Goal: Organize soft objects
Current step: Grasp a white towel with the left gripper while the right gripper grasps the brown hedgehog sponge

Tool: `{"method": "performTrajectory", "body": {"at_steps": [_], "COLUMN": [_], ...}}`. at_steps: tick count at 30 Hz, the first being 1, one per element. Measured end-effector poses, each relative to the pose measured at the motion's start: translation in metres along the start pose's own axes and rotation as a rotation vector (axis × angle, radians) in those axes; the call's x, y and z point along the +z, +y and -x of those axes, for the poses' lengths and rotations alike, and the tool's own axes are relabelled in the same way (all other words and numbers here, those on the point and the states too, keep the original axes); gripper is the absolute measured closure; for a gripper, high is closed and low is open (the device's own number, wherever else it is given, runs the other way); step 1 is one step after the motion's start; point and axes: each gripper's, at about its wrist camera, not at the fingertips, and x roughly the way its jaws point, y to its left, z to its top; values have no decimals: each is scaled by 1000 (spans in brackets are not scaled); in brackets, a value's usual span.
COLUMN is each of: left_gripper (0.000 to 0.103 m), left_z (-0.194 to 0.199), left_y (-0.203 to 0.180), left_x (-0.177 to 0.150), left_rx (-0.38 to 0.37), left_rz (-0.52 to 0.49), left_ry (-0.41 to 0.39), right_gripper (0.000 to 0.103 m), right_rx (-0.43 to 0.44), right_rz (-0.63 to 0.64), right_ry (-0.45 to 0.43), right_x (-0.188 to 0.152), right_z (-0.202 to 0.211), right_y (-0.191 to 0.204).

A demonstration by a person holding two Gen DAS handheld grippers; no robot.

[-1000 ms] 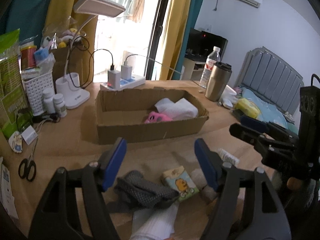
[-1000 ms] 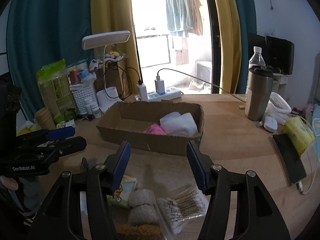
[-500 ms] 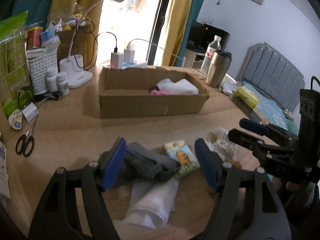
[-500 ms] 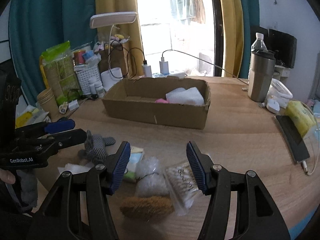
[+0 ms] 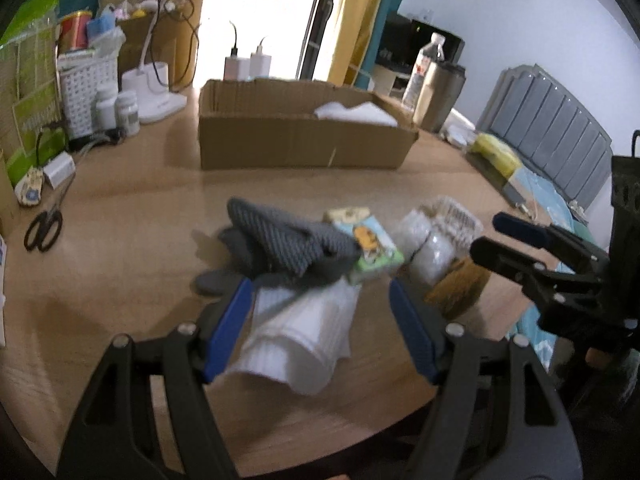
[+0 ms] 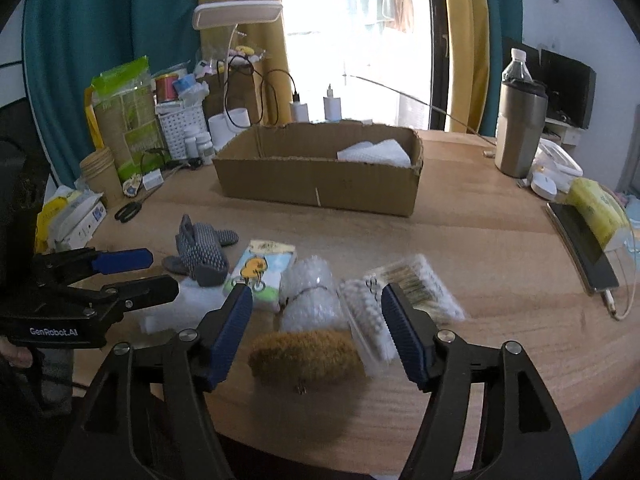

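Both our left gripper [image 5: 320,308] and right gripper [image 6: 316,312] hold their jaws wide, empty. The soft items (grey sock [image 6: 200,252], brown fluffy piece [image 6: 304,356]) lie before the cardboard box [image 6: 320,184]; crowded together, one grasp could drag neighbours.

The right tongs [image 6: 316,304] are hanging spread wide over the near edge of the desk [image 6: 460,248], holding nothing. A brown furry pad [image 6: 306,356] is lying between their blue tips, with a bubble-wrap roll [image 6: 310,296] and a cotton swab bag [image 6: 400,296] just beyond. The left tongs [image 6: 136,272] are also gaping at left, near grey socks [image 6: 202,252]. A cardboard box [image 6: 320,176] is sitting farther back, white cloth [image 6: 376,152] inside.
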Motion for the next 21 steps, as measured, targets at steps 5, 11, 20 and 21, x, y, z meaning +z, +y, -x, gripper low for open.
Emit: {"method": "performTrajectory", "body": {"at_steps": [5, 11, 20, 21], "left_gripper": [31, 31, 52, 57], "left_z": [-10, -18, -25, -25], "left_y": [3, 4, -7, -9], "left_x": [-8, -14, -23, -24], "left_rx": [11, 1, 28, 36], "left_rz": [7, 10, -75, -87], "left_ry": [50, 86, 114, 111], "right_gripper": [30, 30, 32, 34], "right_rx": [4, 15, 43, 38], "right_rz": [8, 19, 46, 53], "right_ry": [28, 63, 129, 133], "right_x": [-11, -20, -27, -27], "right_z": [1, -4, -17, -18], "right_y": [0, 4, 14, 16]}}
